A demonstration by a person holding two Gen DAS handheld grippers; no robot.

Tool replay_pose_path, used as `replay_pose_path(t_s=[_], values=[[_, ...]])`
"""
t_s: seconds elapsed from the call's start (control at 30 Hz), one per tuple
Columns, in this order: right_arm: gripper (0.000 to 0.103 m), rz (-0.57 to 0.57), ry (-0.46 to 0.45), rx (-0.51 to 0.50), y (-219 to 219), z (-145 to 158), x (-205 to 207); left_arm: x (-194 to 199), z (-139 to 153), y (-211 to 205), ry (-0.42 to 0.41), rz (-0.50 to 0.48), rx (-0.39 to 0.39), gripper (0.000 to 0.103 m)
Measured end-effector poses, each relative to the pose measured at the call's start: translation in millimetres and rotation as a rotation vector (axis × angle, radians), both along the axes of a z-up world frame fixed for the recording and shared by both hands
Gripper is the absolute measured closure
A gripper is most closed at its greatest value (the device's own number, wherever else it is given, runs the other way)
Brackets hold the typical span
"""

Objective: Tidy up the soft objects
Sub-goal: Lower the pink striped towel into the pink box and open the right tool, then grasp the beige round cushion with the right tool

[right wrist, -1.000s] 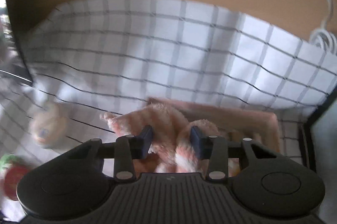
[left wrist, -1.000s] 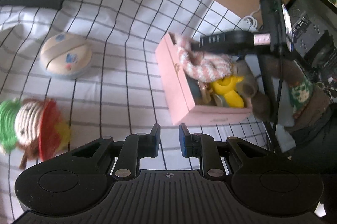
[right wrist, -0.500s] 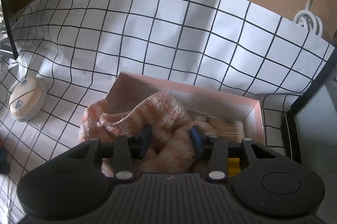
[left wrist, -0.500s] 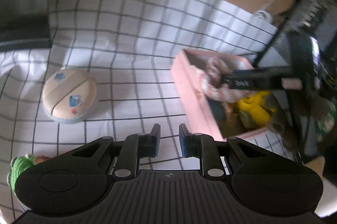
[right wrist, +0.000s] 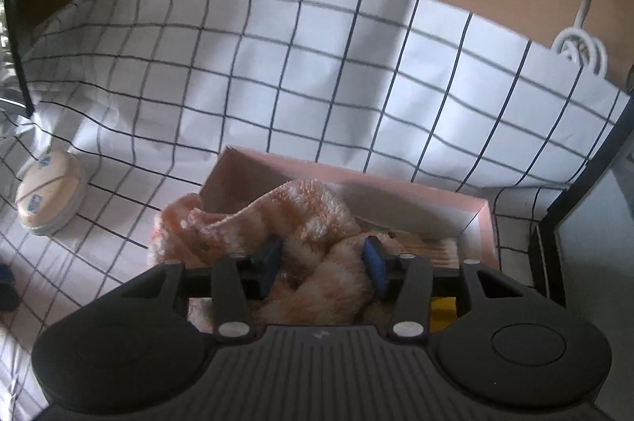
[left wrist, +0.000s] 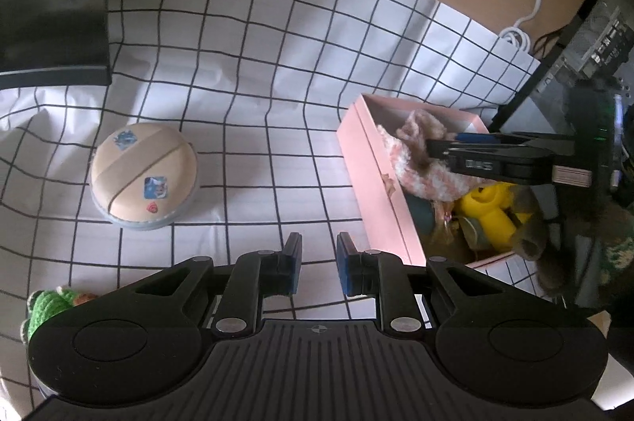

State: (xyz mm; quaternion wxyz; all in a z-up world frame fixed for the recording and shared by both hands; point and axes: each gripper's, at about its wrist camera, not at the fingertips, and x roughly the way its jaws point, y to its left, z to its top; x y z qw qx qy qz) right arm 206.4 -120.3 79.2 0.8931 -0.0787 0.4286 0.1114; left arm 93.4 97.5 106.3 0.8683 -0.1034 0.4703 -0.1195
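The pink box (left wrist: 380, 183) sits on the checked cloth (left wrist: 253, 72), its long axis running from the camera-near corner away toward the tan wall in the left wrist view. Draped over the box's far end lies the fuzzy orange-and-white cloth (right wrist: 301, 219), a bunched strip whose long axis crosses the box; one end spills over the box's left wall onto the checked cloth, as the right wrist view shows.

The right gripper (right wrist: 321, 262) hangs over the box with the fuzzy cloth between its fingers. Its jaws have just been opening; the blue pads stand apart, with loose pile bulging between them, and whether they press on it cannot be told for certain, though the grip looks released. In the left wrist view this gripper (left wrist: 440, 147) reaches into the box from the right.

Below the fuzzy cloth in the box lie a yellow toy (left wrist: 491, 211) and a brown plush (left wrist: 531, 242).

The left gripper (left wrist: 319, 268) hovers left of the box, its fingers nearly together with nothing between them. Farther left of the box rests a round beige cushion (left wrist: 144, 177), and beyond that a green knitted toy (left wrist: 47, 306) at the frame's edge.
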Motion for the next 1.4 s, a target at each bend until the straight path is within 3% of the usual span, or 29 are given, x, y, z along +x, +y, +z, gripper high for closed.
replay_pose_path(t_s=[0.03, 0.1, 0.23, 0.33, 0.6, 0.73, 0.83, 0.97, 1.17, 1.4], values=[[0.052, 0.005, -0.006, 0.005, -1.5, 4.3, -1.9, 0.3, 0.0, 1.6, -0.001, 0.006, -0.003, 0.082], [0.037, 0.002, -0.029, 0.01, -4.7, 15.8, -7.4, 0.6, -0.5, 4.3, -0.003, 0.015, -0.009, 0.082], [0.036, -0.048, -0.144, -0.001, -13.7, 37.9, -23.2, -0.1, -1.4, 7.5, -0.008, 0.032, -0.022, 0.082], [0.036, -0.041, -0.18, 0.018, -17.0, 49.7, -29.9, -2.1, -0.5, 7.6, -0.016, 0.032, -0.029, 0.082], [0.036, 0.025, -0.046, 0.01, 10.6, 45.2, -24.3, -12.5, 6.4, 20.6, -0.029, 0.068, -0.039, 0.082], [0.036, 0.043, -0.117, -0.02, 27.7, 51.2, -32.3, -23.4, 17.7, 39.7, -0.07, 0.14, -0.053, 0.082], [0.03, 0.086, -0.186, 0.009, 40.2, 62.8, -38.9, -33.4, 22.9, 59.0, -0.098, 0.194, -0.061, 0.082], [0.029, 0.194, -0.185, 0.061, 73.1, 67.4, -43.7, -45.9, 25.7, 83.1, -0.118, 0.252, -0.063, 0.082], [0.029, 0.375, -0.12, 0.09, 153.3, 50.7, -44.5, -77.2, 30.4, 123.5, -0.143, 0.353, -0.061, 0.082], [0.029, 0.449, -0.037, 0.162, 231.0, 14.3, -23.3, -135.8, 17.3, 177.1, -0.184, 0.476, -0.04, 0.082]])
